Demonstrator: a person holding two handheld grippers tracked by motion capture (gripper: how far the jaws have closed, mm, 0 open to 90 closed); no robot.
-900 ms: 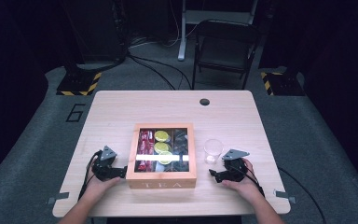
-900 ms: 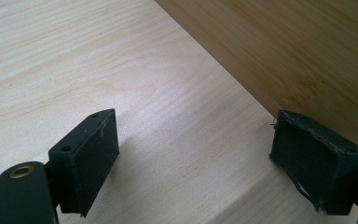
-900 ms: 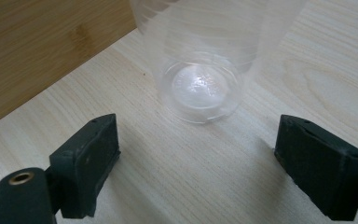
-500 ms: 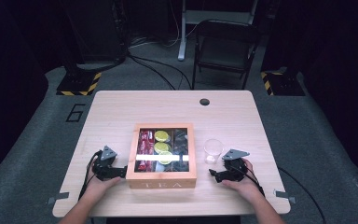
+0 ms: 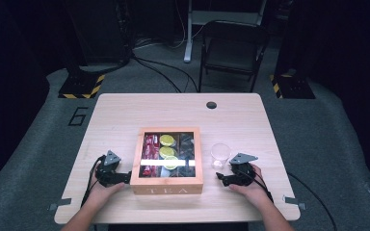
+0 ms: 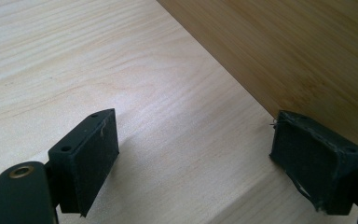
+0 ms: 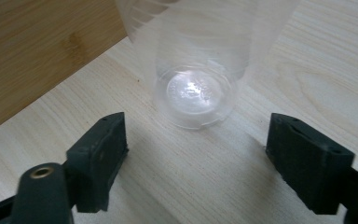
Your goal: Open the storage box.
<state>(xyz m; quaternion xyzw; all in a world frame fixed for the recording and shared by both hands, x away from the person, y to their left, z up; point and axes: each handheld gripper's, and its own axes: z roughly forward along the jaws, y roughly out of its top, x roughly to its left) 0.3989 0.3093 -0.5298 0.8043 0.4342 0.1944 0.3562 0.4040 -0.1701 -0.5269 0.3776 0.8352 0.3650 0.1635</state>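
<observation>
tea box lower centre of table, lid closed | left gripper spread, one pad at box's side wall | right gripper spread, facing clear plastic cup, likely lining up a grasp

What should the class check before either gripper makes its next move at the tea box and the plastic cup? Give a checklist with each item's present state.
1. Left gripper open, nothing between its fingers: ok.
2. Right gripper open, nothing held: ok.
3. Plastic cup upright on the table, just ahead of the right gripper, untouched: ok.
4. Tea box lid shut, glass pane over the packets: ok.
5. Left gripper beside the box wall; touching it: cannot tell.
6. Cup stands apart from the box: ok.
</observation>
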